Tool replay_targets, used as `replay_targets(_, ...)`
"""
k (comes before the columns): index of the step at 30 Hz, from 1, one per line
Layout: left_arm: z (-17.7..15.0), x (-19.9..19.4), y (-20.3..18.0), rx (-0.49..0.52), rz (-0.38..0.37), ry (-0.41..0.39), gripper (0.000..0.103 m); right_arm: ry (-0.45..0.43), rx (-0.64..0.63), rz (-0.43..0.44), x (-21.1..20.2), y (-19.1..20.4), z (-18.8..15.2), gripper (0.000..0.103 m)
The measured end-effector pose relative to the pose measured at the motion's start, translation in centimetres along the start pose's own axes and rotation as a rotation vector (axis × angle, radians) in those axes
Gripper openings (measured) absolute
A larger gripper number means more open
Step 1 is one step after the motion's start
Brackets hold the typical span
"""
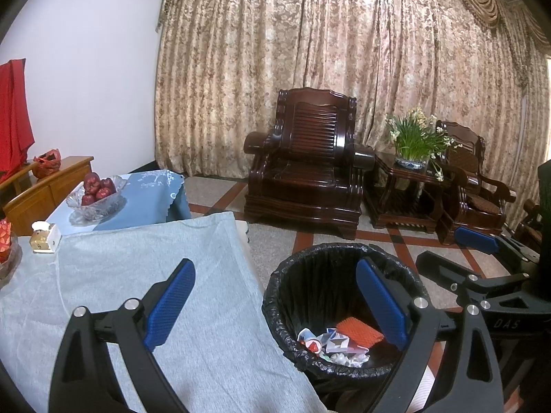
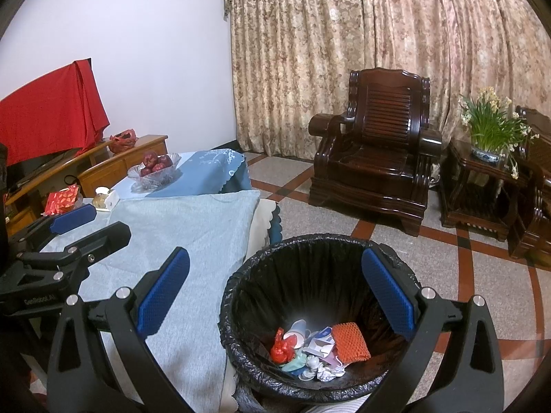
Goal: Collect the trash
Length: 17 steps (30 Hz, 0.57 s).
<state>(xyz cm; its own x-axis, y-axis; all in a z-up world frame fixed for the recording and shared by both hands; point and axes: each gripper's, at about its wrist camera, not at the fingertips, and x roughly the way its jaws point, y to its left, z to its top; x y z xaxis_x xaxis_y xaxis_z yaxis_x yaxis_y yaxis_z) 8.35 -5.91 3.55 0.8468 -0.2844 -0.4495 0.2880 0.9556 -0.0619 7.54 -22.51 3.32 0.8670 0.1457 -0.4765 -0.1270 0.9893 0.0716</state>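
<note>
Trash [image 2: 315,351] lies heaped at the bottom of the black-lined bin [image 2: 241,292] on the tiled floor, just off the table's corner: an orange foam net [image 2: 350,342], a red crumpled wrapper [image 2: 282,349], a paper cup [image 2: 298,330] and some pale scraps. Both grippers hang above it, fingers spread wide and holding nothing. The right gripper [image 2: 275,296] sits almost over the bin's mouth, its left pad over the grey tablecloth [image 2: 193,234] and its right pad over the rim at about 3 o'clock. The left gripper [image 1: 275,309] straddles the table edge, with the bin toward 4 o'clock of its view and the right gripper's black frame showing at 3 o'clock. Up the table, toward 10 o'clock, a glass bowl of red apples [image 2: 155,168] stands on a blue cloth [image 2: 213,168], with a small box [image 2: 106,201] nearer. Across the floor at 1 o'clock a dark wooden armchair [image 2: 375,151] faces us, with a potted narcissus [image 2: 489,130] on the side table beside it.
</note>
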Motion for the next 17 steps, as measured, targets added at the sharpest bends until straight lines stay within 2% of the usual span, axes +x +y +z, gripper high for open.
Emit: replay_targets(17, -0.12, 0.38, 0.73, -0.011, 0.005, 0.015, 0.093, 0.002, 0.002, 0.002, 0.13, 0.21, -0.13, 0.097)
